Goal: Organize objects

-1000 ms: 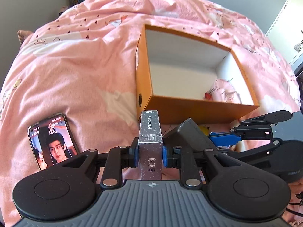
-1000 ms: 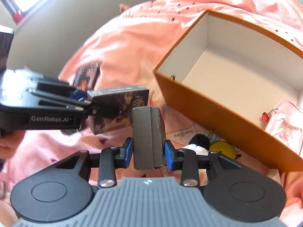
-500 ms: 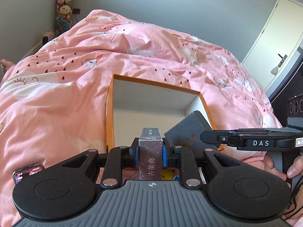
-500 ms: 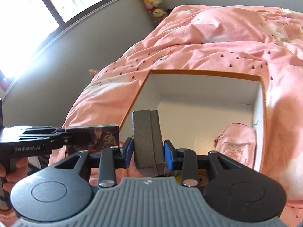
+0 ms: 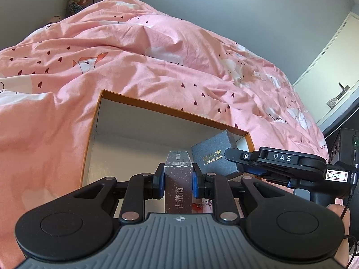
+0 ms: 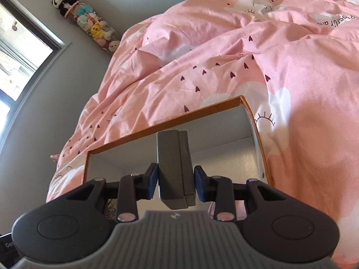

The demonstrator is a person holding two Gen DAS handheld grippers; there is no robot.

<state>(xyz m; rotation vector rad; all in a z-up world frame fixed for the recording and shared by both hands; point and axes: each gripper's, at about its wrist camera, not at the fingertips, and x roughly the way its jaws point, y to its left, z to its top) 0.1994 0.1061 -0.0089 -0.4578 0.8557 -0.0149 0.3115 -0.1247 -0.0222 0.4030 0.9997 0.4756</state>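
Note:
An open orange cardboard box (image 5: 94, 121) with white inner walls lies on the pink bed; it also shows in the right wrist view (image 6: 170, 121). My left gripper (image 5: 178, 179) is shut on a silvery speckled card box (image 5: 178, 186), held over the orange box's opening. My right gripper (image 6: 176, 179) is shut on a dark grey box (image 6: 175, 168), also over the opening. In the left wrist view the right gripper (image 5: 237, 159) holds that grey box (image 5: 213, 154), with gold lettering, just right of my card box.
A pink duvet (image 5: 157, 56) with small hearts covers the bed around the box. Plush toys (image 6: 89, 27) hang by the window wall. A door (image 5: 336, 78) stands at the far right. A pink item (image 5: 202, 206) lies low in the box.
Both grippers have moved forward from beside the orange box to over its opening, carrying their boxes. The phone on the duvet has dropped out of view.

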